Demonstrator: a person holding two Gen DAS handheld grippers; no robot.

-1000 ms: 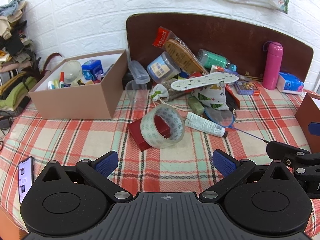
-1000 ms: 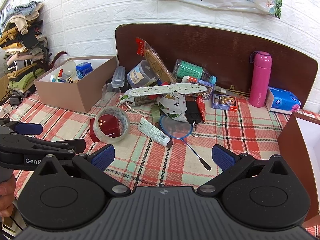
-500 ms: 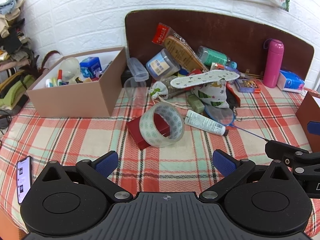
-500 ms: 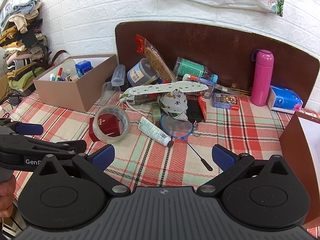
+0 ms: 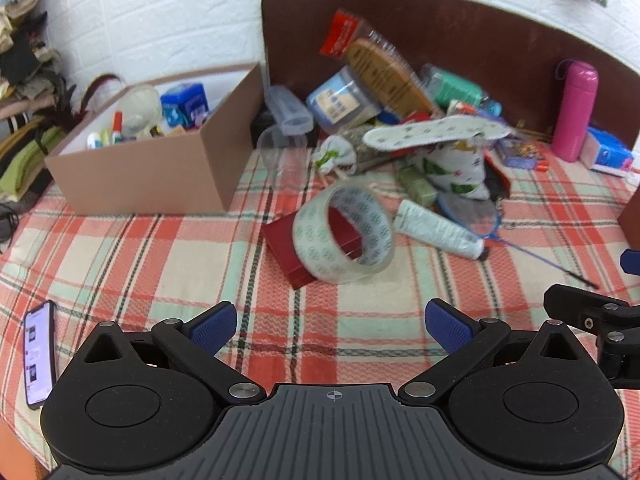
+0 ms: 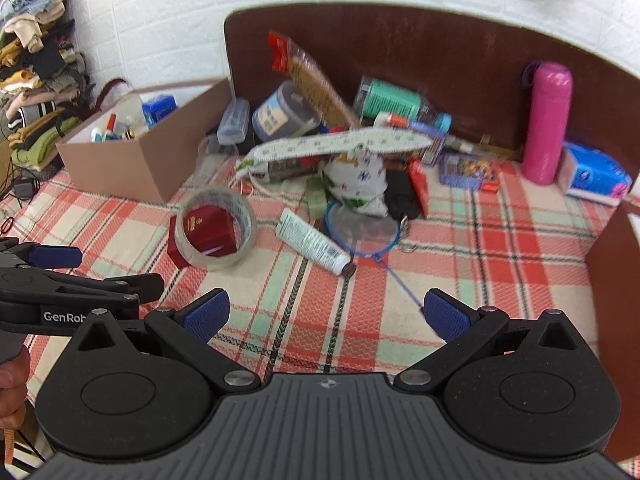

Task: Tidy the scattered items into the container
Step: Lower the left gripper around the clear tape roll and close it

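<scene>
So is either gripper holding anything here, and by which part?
Nothing is held. The left gripper and right gripper are both open, short of the tape roll.

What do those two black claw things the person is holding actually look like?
Each is matte black plastic. The left gripper has two round discs, silver rivets, a ribbed grey centre plate with a small crosshair mark, and blue textured fingertips. The right gripper looks identical. White lettering, "GenRob", shows on the left one's side.

I see the clear tape roll (image 5: 343, 232) tilted on edge against a red box (image 5: 298, 248) on the plaid cloth. A white tube (image 5: 438, 229) lies just right of it. The open cardboard box (image 5: 160, 168) sits far left, already holding small items.
</scene>
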